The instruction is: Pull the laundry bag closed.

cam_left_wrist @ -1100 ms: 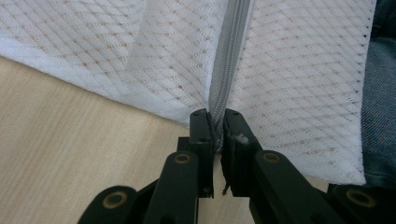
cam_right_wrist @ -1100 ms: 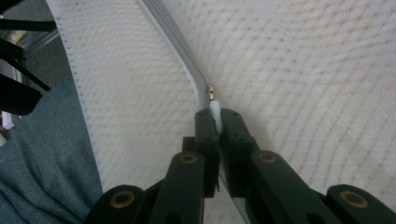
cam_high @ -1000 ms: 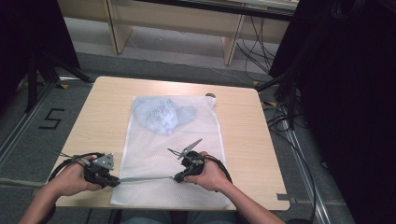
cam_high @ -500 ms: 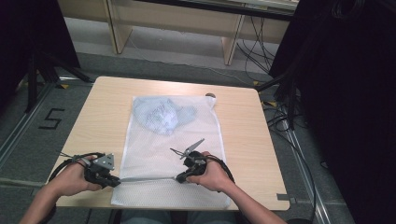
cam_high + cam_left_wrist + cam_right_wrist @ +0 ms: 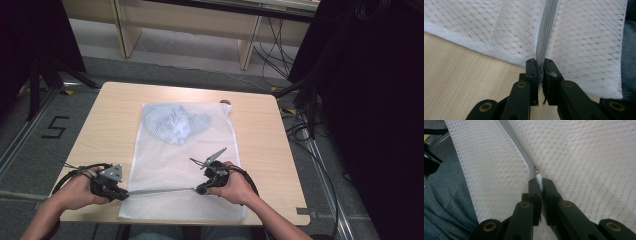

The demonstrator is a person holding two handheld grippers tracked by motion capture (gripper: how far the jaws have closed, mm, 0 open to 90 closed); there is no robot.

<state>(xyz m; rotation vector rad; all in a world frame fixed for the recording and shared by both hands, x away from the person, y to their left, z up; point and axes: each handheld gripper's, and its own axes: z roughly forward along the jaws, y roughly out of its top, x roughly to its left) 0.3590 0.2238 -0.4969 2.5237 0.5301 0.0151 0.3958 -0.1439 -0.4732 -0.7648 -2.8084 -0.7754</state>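
A white mesh bag (image 5: 205,145) lies flat on the wooden table (image 5: 260,130), with a pale blue garment (image 5: 172,122) inside its far end. A grey zipper (image 5: 160,190) runs across the bag's near end. My left gripper (image 5: 125,192) is shut on the zipper's left end; in the left gripper view the jaws (image 5: 539,61) pinch the zipper tape (image 5: 546,32) at the bag's edge. My right gripper (image 5: 199,189) is shut on the white zipper pull (image 5: 538,178), at the end of the closed zipper (image 5: 516,145).
The bag's near edge hangs over the table's front edge, above the person's jeans (image 5: 444,200). Bare tabletop (image 5: 461,75) lies left and right of the bag. A small dark object (image 5: 225,102) sits at the bag's far right corner.
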